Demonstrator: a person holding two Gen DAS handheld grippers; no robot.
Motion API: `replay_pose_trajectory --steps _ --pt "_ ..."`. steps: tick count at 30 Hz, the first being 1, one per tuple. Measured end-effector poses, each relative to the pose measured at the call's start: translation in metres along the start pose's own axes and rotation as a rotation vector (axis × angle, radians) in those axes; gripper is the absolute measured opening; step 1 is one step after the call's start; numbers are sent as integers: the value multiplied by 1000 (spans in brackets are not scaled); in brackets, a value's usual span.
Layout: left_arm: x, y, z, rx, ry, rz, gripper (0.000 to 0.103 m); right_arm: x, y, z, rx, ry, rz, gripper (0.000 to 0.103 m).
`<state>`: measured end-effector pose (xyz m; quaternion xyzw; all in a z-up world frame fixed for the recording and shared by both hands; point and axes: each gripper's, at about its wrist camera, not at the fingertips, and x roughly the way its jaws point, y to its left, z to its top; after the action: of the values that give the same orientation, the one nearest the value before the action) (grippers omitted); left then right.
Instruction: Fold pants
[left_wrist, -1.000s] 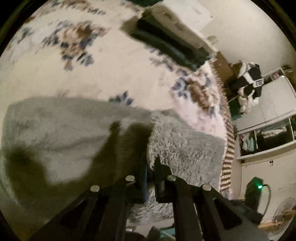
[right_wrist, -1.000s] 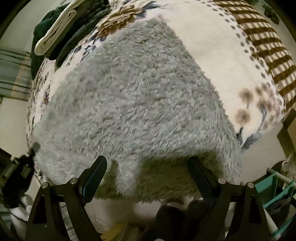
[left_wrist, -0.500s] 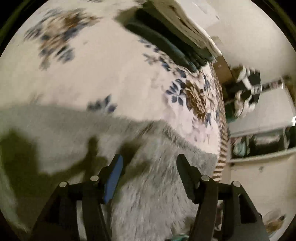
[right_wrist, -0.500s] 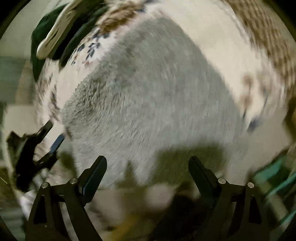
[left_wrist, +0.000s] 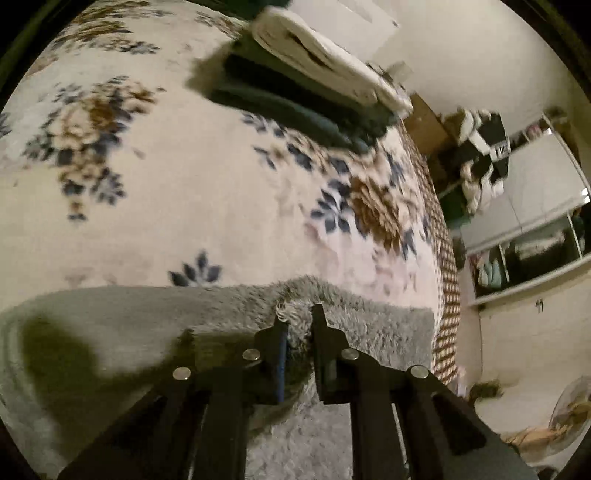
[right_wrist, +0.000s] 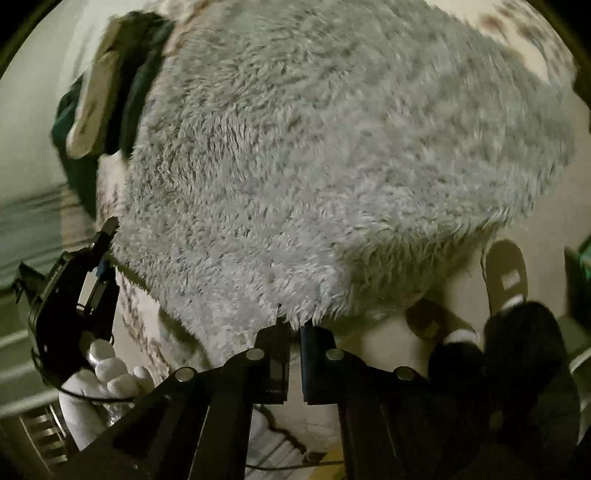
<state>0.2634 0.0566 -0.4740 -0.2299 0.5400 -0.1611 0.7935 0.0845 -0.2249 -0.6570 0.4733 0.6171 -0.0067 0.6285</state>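
The grey fleece pants (right_wrist: 332, 155) lie folded on a floral bedspread (left_wrist: 184, 192) and hang over the near bed edge. My left gripper (left_wrist: 297, 317) is shut on a fold at the pants' far edge (left_wrist: 369, 325). My right gripper (right_wrist: 291, 328) is shut on the pants' near hanging edge. In the right wrist view the left gripper (right_wrist: 105, 236) shows at the pants' left edge, held by a white-gloved hand (right_wrist: 99, 384).
A stack of folded dark green and white clothes (left_wrist: 314, 88) lies at the far side of the bed, and it also shows in the right wrist view (right_wrist: 103, 99). Shelves and cupboards (left_wrist: 535, 229) stand to the right. A slipper (right_wrist: 506, 277) lies on the floor below.
Half a second ago both grippers were open over the pants. Now each has shut on an edge of the grey fleece. The right gripper has moved left along the near edge.
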Motion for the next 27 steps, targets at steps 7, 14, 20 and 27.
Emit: replay_pose_trajectory --steps 7,14,20,27 --pt "48 41 -3 -69 130 77 14 9 -1 -4 -57 40 -60 5" --pt "24 38 -25 -63 68 128 100 -7 16 6 -249 52 -241 95" --pt "-56 72 -78 -231 -97 192 100 -48 53 19 -472 -155 -518 103" --pt "-89 177 -161 -660 -207 301 100 -24 83 39 -511 -161 -541 103"
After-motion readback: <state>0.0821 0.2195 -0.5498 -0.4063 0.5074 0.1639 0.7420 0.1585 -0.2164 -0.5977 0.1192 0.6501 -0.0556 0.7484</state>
